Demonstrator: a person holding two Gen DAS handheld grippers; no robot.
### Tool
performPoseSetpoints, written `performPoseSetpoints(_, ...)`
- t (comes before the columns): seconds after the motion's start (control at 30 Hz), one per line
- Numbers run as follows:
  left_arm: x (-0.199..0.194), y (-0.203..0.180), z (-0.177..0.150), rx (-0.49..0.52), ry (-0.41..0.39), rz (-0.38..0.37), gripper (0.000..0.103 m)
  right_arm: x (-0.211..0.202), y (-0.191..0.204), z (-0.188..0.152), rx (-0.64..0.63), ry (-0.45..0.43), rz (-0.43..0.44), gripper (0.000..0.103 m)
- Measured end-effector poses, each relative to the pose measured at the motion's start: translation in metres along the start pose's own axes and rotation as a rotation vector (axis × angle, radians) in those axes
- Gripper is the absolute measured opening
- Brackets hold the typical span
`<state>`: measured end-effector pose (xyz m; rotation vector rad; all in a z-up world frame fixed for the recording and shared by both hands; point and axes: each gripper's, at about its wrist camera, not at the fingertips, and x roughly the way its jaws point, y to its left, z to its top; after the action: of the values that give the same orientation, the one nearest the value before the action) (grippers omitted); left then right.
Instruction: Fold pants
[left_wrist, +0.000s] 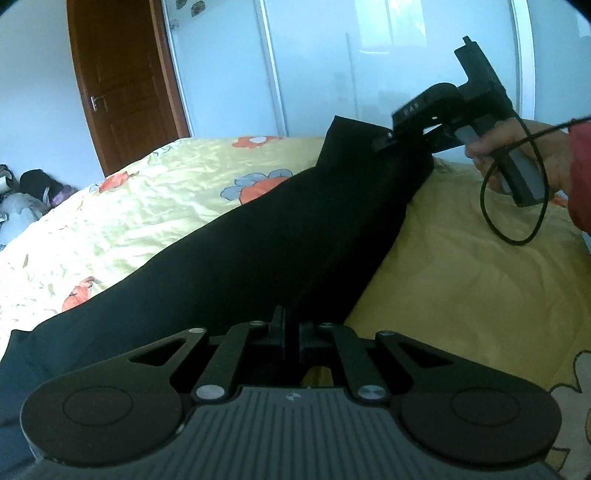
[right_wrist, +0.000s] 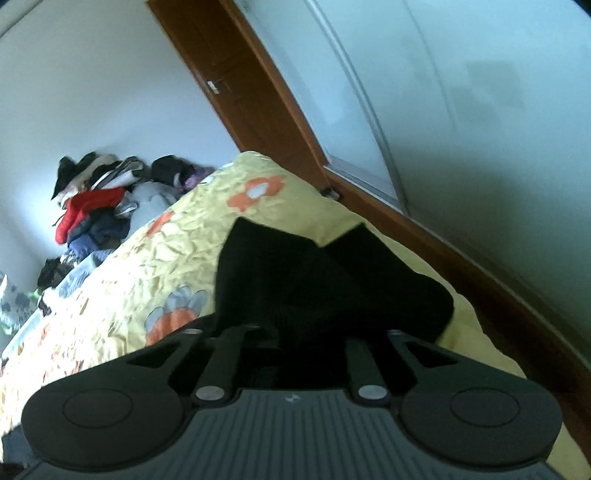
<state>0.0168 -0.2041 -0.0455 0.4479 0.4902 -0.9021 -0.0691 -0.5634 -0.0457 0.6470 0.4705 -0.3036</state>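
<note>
Black pants (left_wrist: 280, 236) stretch across the yellow flowered bed cover (left_wrist: 461, 280), running from my left gripper up to my right one. My left gripper (left_wrist: 291, 334) is shut on the near edge of the pants. My right gripper (left_wrist: 391, 140), held in a hand at upper right, is shut on the far end and lifts it off the bed. In the right wrist view the pants (right_wrist: 317, 280) hang bunched in front of the right gripper (right_wrist: 295, 339), whose fingertips are hidden in the dark cloth.
A brown wooden door (left_wrist: 125, 77) and white wardrobe panels (left_wrist: 332, 66) stand behind the bed. A heap of clothes (right_wrist: 96, 210) lies beyond the bed's far side. A black cable (left_wrist: 513, 206) loops from the right gripper's handle.
</note>
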Motion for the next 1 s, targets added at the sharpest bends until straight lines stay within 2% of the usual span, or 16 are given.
performPoseSetpoints(0.03,0.001,0.001,-0.001,-0.011,0.001,-0.002,0.009,0.001,-0.003,0.002,0.018,-0.017,0.001,0.039)
performPoseSetpoints(0.07,0.001,0.001,-0.002,-0.021,0.002,-0.005,0.009,0.003,-0.008,0.005,0.043,-0.041,0.010,0.046)
performPoseSetpoints(0.13,-0.009,-0.002,-0.008,-0.035,0.003,-0.004,0.009,0.009,-0.020,0.012,0.117,-0.067,0.070,0.046)
performPoseSetpoints(0.2,-0.010,-0.005,-0.009,-0.025,0.001,0.001,0.009,0.015,-0.028,0.018,0.158,-0.083,0.124,0.036)
performPoseSetpoints(0.23,-0.012,-0.005,-0.009,-0.021,0.000,0.004,0.009,0.016,-0.029,0.021,0.148,-0.093,0.109,0.017)
performPoseSetpoints(0.27,-0.015,-0.007,-0.010,-0.021,-0.003,0.007,0.009,0.016,-0.025,0.025,0.116,-0.104,0.078,0.008)
performPoseSetpoints(0.43,-0.015,-0.004,-0.010,-0.055,-0.011,0.022,0.016,-0.012,-0.001,0.030,-0.074,-0.259,0.010,0.008)
performPoseSetpoints(0.47,-0.014,-0.004,-0.010,-0.053,-0.003,0.021,0.022,-0.010,0.001,0.029,-0.100,-0.252,-0.028,0.008)
performPoseSetpoints(0.53,-0.015,-0.008,-0.010,-0.036,-0.002,0.026,0.021,0.004,-0.009,0.028,-0.133,-0.153,-0.202,0.010)
performPoseSetpoints(0.57,-0.016,-0.010,-0.009,-0.023,0.000,0.029,0.023,0.010,-0.017,0.028,-0.111,-0.111,-0.262,0.011)
performPoseSetpoints(0.6,-0.017,-0.011,-0.009,-0.013,0.000,0.038,0.027,0.010,-0.028,0.026,-0.066,-0.107,-0.305,0.011)
performPoseSetpoints(0.67,-0.021,-0.009,-0.008,-0.013,0.007,0.041,0.032,-0.006,-0.047,0.020,0.052,-0.191,-0.345,0.011)
performPoseSetpoints(0.73,-0.029,-0.003,-0.005,-0.048,0.006,0.024,0.049,-0.028,-0.054,0.013,0.134,-0.305,-0.386,0.011)
performPoseSetpoints(0.8,-0.042,0.003,-0.002,-0.094,-0.026,-0.002,0.063,-0.042,-0.050,0.009,0.135,-0.346,-0.345,0.011)
performPoseSetpoints(0.9,-0.065,0.014,0.002,-0.134,-0.100,0.038,0.075,-0.044,-0.023,0.005,0.062,-0.271,-0.166,0.015)
performPoseSetpoints(1.0,-0.079,0.030,0.005,-0.151,-0.144,0.157,0.081,-0.024,0.013,-0.001,-0.045,-0.125,0.015,0.043)
